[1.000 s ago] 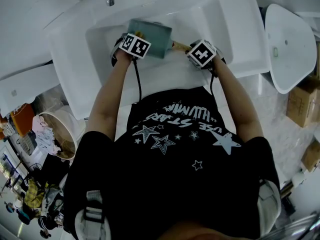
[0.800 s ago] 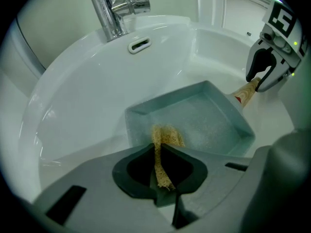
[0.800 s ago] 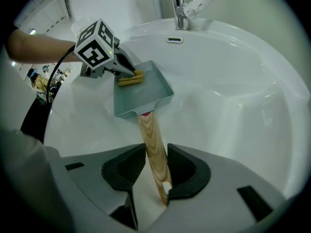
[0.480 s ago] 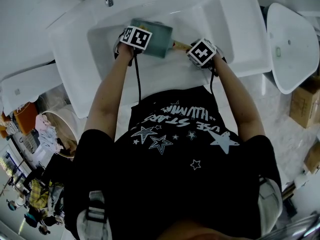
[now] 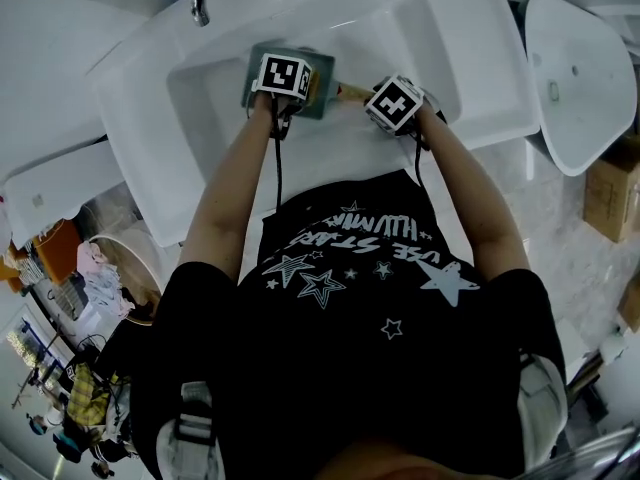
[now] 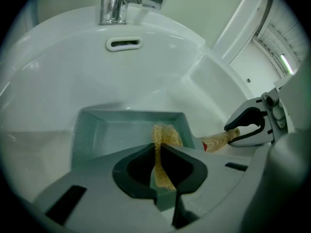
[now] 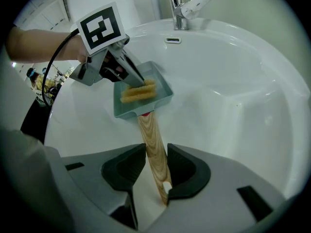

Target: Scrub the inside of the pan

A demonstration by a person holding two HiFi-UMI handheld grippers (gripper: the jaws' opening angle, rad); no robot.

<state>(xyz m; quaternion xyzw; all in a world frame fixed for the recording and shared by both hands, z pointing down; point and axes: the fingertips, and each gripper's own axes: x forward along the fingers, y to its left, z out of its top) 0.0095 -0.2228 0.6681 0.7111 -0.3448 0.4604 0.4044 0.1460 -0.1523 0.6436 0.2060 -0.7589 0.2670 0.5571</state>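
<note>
A teal rectangular pan (image 5: 262,68) lies in the white sink (image 5: 400,38). Its wooden handle (image 7: 153,144) runs back between the jaws of my right gripper (image 7: 156,152), which is shut on it. In the left gripper view the pan (image 6: 116,130) lies just ahead. My left gripper (image 6: 158,148) is shut on a thin yellow sponge (image 6: 166,136), whose far end lies on the pan's floor near the right wall. From the right gripper view the left gripper (image 7: 141,84) presses the sponge (image 7: 137,93) into the pan (image 7: 160,92). From above, both marker cubes hide the jaws.
The tap (image 6: 116,4) and an overflow slot (image 6: 124,43) stand at the sink's far wall. A second white basin (image 5: 570,68) sits to the right, with a cardboard box (image 5: 610,188) below it. A basket of clutter (image 5: 120,268) stands on the floor at the left.
My left gripper has slid to the right and a little farther over the pan, and has rolled with the sponge still in it. The right gripper keeps still on the handle.
</note>
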